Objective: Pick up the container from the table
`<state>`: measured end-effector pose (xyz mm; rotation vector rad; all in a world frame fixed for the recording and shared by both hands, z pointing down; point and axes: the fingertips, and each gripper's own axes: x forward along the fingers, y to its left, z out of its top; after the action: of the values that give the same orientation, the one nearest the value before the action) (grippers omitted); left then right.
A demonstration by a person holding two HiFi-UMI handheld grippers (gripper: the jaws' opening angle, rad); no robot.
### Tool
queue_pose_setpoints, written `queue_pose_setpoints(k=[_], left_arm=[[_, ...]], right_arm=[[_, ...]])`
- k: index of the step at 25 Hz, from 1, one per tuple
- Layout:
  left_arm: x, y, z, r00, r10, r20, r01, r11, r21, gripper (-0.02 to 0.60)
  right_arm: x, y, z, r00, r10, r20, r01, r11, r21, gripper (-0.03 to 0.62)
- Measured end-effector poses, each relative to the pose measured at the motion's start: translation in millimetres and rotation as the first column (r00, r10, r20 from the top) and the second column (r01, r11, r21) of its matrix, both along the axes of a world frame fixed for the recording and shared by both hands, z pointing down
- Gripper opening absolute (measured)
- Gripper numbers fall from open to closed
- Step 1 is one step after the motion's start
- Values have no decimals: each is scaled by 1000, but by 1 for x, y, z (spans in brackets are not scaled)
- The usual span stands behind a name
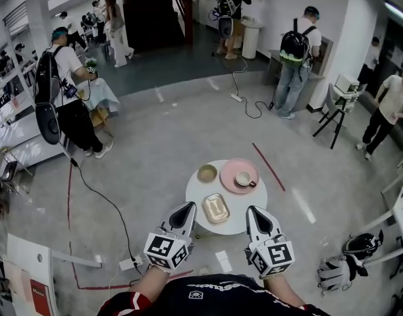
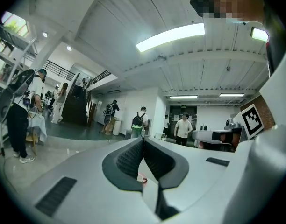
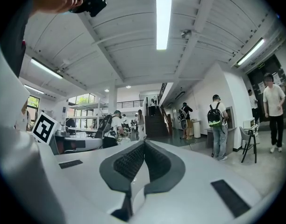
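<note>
The container (image 1: 216,208) is a shallow gold rectangular dish on the near side of a small round white table (image 1: 257,199). Behind it stand a small tan bowl (image 1: 207,172) and a pink plate (image 1: 231,180) carrying a white cup (image 1: 245,178). My left gripper (image 1: 186,207) hangs at the table's near left edge, shut and empty, just left of the container. My right gripper (image 1: 253,210) is at the near right edge, also shut with nothing held. In the left gripper view the jaws (image 2: 143,139) meet, and in the right gripper view the jaws (image 3: 144,143) meet too, both pointing level across the room.
A black cable runs over the grey floor to a power strip (image 1: 130,263) at my left. Helmets (image 1: 349,262) lie on the floor at the right. Red tape (image 1: 268,166) lies beyond the table. Several people stand around the room, and a tripod (image 1: 333,120) stands at the far right.
</note>
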<state>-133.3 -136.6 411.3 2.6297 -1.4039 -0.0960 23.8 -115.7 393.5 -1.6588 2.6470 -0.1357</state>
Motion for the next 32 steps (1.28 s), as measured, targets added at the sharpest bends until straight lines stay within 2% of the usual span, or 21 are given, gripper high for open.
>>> queue_pose_setpoints(k=[8, 14, 22, 32], left_arm=[[-8, -17, 8, 1000, 6, -23, -6, 1000, -21, 25], [-1, -31, 15, 1000, 5, -30, -5, 999, -32, 25], [-4, -52, 16, 1000, -24, -11, 24, 999, -23, 25], [17, -69, 6, 999, -35, 15, 35, 999, -10, 25]], right_arm=[[-9, -15, 2, 1000, 6, -21, -6, 1000, -13, 15], [-5, -30, 11, 999, -7, -34, 6, 999, -33, 15], [-13, -60, 10, 998, -60, -16, 59, 998, -11, 15], [3, -80, 2, 996, -84, -2, 84, 996, -3, 15]])
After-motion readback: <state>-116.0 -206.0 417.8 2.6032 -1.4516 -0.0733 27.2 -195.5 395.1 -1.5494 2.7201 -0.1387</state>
